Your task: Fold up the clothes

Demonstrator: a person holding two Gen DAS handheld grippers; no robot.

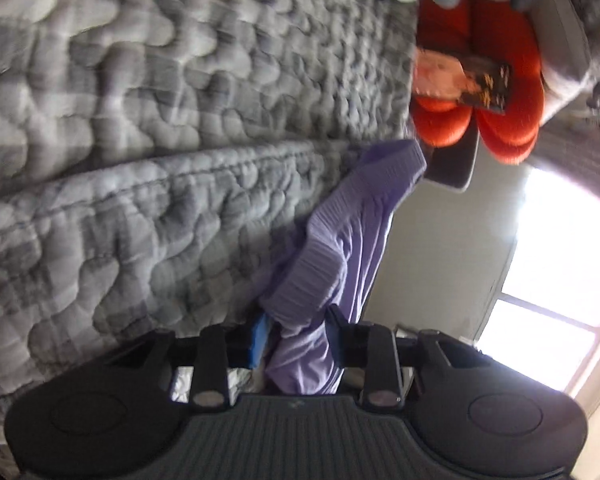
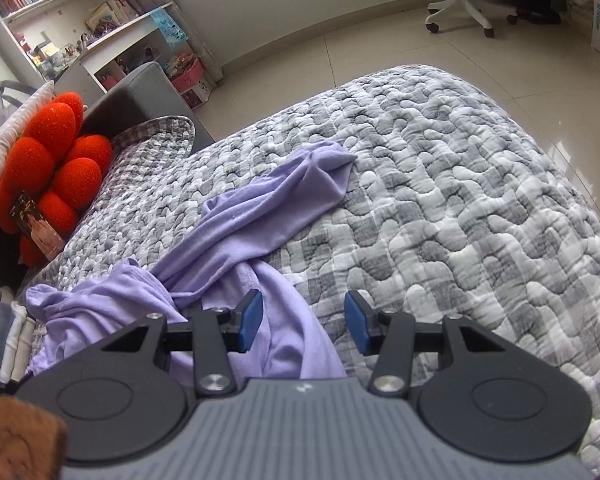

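right wrist view: shirt [image 2: 256, 216] lies crumpled on the quilt [image 2: 460, 184], long axis running from lower left of the frame up to a sleeve end at upper centre. right gripper [image 2: 303, 320] hovers over the shirt's near end, jaws wide apart, holding nothing; cloth sits between and below the pads [image 2: 252, 316]. left wrist view, tilted and blurred: left gripper [image 2: 300, 344] is clamped on shirt [image 1: 340, 240] fabric, which runs up frame from the fingers. judgement: the right gripper is placed to take the near edge.
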